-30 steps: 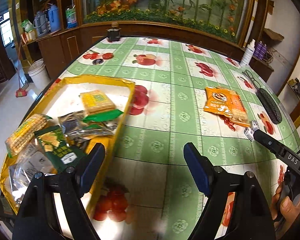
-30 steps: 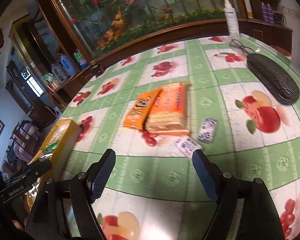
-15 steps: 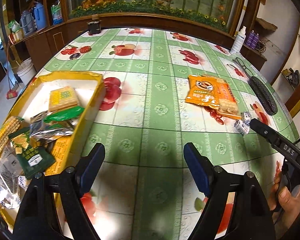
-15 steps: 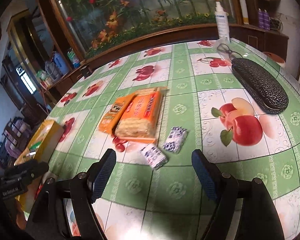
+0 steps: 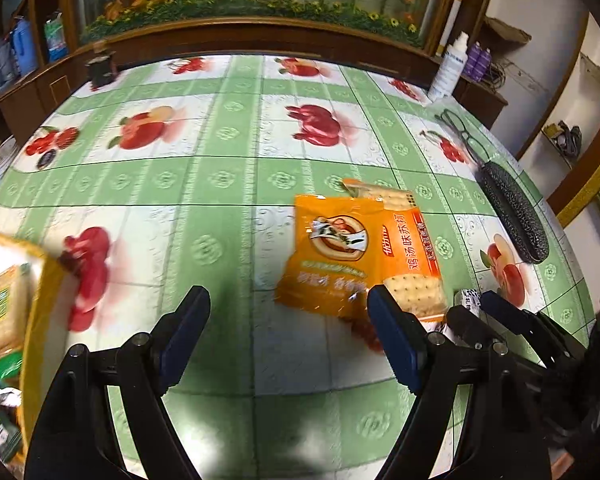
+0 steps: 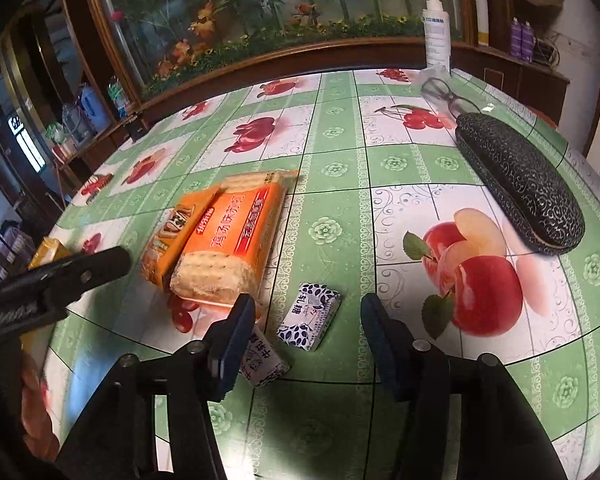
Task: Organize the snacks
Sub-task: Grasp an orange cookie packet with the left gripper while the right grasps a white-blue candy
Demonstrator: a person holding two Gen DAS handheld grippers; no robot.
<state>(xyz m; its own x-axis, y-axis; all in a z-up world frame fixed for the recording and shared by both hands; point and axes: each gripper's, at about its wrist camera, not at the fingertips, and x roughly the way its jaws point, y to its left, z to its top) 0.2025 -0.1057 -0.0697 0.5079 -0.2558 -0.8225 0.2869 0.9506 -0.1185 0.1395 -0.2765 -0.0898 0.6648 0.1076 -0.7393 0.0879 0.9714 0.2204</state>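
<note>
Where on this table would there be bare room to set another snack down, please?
The widest bare cloth lies between the yellow tray and the orange cracker packs, and across the far half toward the wooden ledge. It is crowded by the two small blue-and-white packets, where the right hand-held gripper is closing, and along the glasses case.

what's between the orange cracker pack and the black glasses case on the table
In the right wrist view, only bare tablecloth lies between the orange cracker pack and the black glasses case: green squares and a printed apple, no object.
</note>
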